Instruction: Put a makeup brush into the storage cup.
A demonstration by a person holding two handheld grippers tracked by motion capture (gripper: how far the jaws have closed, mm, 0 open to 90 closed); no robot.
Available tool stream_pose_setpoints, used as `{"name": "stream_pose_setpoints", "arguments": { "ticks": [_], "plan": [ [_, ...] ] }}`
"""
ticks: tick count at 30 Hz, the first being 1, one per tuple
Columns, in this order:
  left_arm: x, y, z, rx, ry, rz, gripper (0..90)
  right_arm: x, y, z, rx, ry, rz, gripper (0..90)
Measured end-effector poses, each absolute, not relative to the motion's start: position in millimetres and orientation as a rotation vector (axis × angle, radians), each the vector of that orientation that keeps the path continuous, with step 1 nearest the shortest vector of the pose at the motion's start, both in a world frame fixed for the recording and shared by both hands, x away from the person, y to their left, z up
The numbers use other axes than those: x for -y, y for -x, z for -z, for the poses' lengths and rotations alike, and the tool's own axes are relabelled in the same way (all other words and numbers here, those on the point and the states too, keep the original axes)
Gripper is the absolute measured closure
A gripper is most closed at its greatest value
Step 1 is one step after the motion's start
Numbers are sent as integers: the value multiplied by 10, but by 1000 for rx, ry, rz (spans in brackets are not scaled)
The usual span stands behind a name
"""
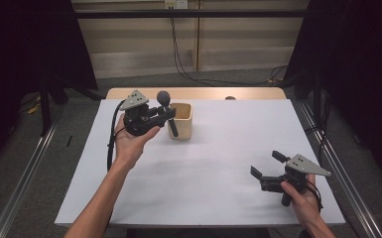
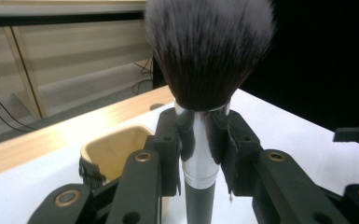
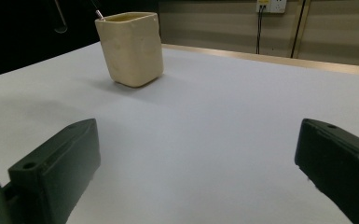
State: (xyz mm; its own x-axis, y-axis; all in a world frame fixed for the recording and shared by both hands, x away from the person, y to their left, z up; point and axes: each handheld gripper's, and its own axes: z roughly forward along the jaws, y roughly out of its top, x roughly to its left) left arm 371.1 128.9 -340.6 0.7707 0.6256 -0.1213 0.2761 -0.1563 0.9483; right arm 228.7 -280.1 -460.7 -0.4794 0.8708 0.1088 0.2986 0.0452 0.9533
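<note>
Brush held upright beside the cup, handle end at the cup's front wall.

The left gripper (image 1: 164,117) is clenched on the makeup brush (image 2: 208,56) at its metal collar, bristles up, long axis near vertical; the beige cup (image 1: 181,120) sits just beyond it. The right gripper (image 1: 268,165), jaws spread and empty, rests well apart from the cup.

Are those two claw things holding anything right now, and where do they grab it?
The left gripper holds a makeup brush by its shiny metal collar, just below the bristles, with the bristles pointing up. The right gripper is open and holds nothing.
</note>
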Motion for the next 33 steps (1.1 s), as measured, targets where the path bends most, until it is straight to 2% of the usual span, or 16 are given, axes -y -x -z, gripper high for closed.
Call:
{"name": "stream_pose_setpoints", "arguments": {
  "ticks": [23, 33],
  "plan": [
    [-1087, -4067, 3293, -747, -1720, -436, 707, 2804, -2293, 4613, -1819, -1172, -1451, 5],
    [-1005, -4247, 3417, -780, -1739, -464, 707, 2797, -2293, 4616, -1833, -1162, -1455, 5]
  ]
}}
